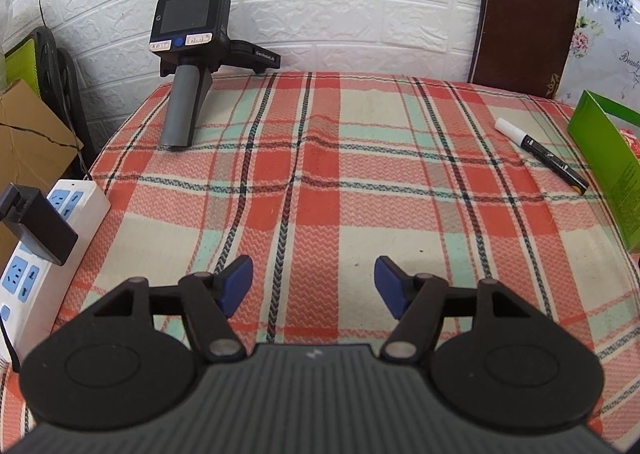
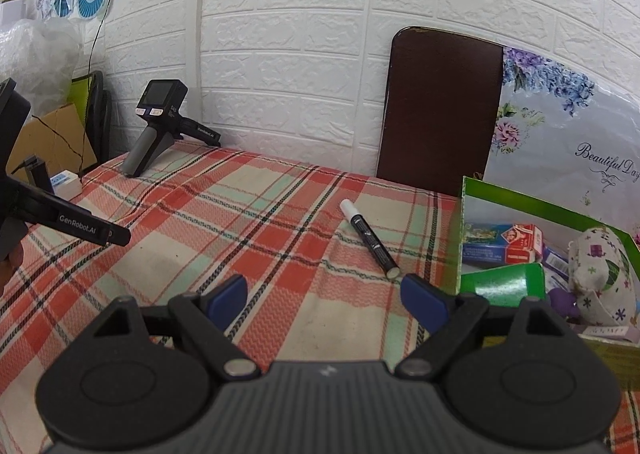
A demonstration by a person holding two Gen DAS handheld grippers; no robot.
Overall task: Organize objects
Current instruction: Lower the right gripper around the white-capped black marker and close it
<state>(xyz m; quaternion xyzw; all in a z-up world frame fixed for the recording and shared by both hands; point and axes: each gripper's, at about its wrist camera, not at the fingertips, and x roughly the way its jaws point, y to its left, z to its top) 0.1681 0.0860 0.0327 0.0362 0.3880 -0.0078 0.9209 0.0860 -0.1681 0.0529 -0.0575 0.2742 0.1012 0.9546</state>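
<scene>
Right at my lens sits the right gripper (image 2: 324, 292), jaws spread wide and holding nothing. Just past its right-hand finger lies the marker pen (image 2: 369, 239), flat on the plaid tablecloth (image 2: 200, 222), its butt end almost touching that fingertip and its white cap pointing away and to the left of the jaws. So its long axis runs diagonally, not across my opening; I judge I'd need to shift right and roll the wrist to straddle the barrel. Beside it, further right, stands the green box (image 2: 504, 282), already holding small cartons and a stuffed toy. My left gripper (image 1: 313, 286) also has its jaws apart and empty, and from there the pen (image 1: 540, 155) lies well off to the right and ahead. My right hand is plainly nearer.
</scene>
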